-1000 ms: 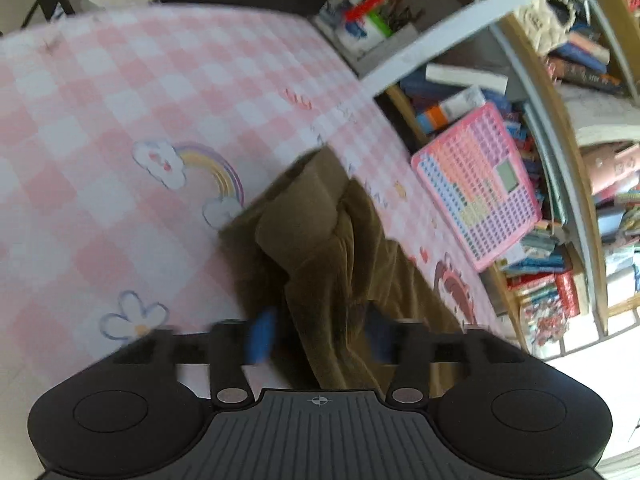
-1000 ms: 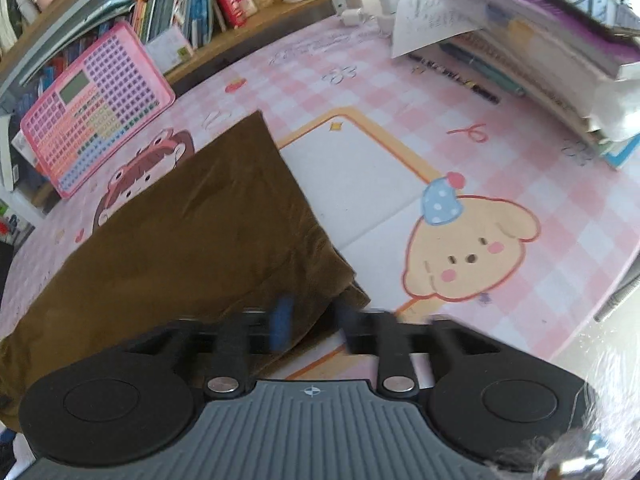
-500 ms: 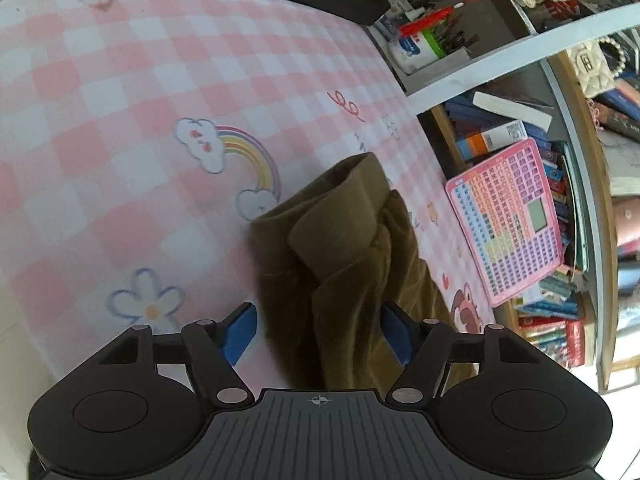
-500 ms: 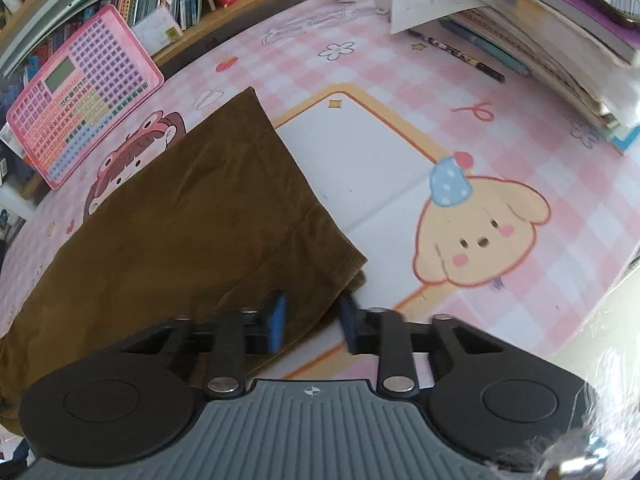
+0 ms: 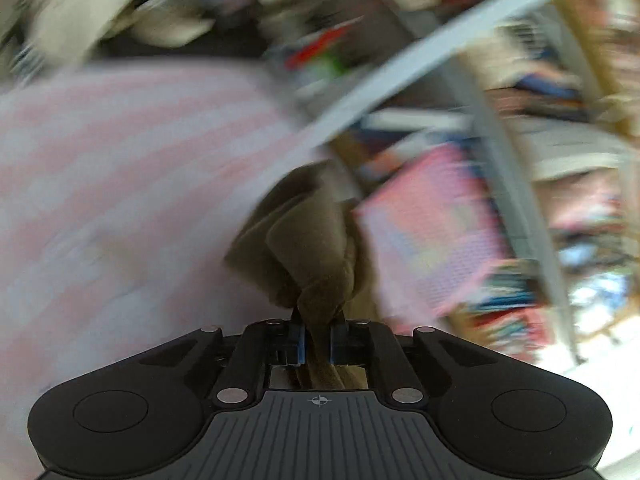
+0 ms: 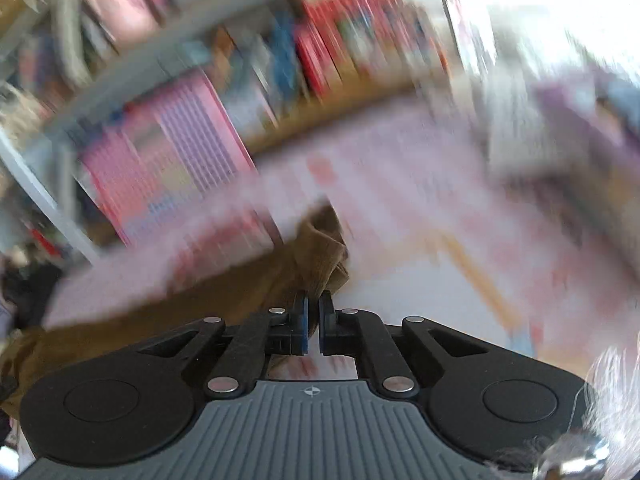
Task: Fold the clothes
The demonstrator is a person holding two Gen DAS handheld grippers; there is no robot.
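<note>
A brown garment (image 5: pixel 308 240) lies bunched on the pink checked mat (image 5: pixel 100 160). In the left wrist view a fold of it runs up between the blue pads, and my left gripper (image 5: pixel 318 330) is closing its jaws tight on that fold. In the right wrist view the garment (image 6: pixel 316 248) stretches away to the left, with one corner standing up at the fingertips. My right gripper (image 6: pixel 314 306) is closing its jaws on that corner, and the pads are almost together. Both views are heavily blurred.
A pink toy keyboard (image 5: pixel 432 232) leans against the shelf behind the mat and also shows in the right wrist view (image 6: pixel 168 160). Rows of books (image 6: pixel 320 52) fill the shelf. A blurred stack of books and papers (image 6: pixel 560 120) stands at the right.
Both grippers have gone from open around the garment's edges to pinched on the cloth. The cloth has bunched up at each set of pads, and both views have turned blurred.
</note>
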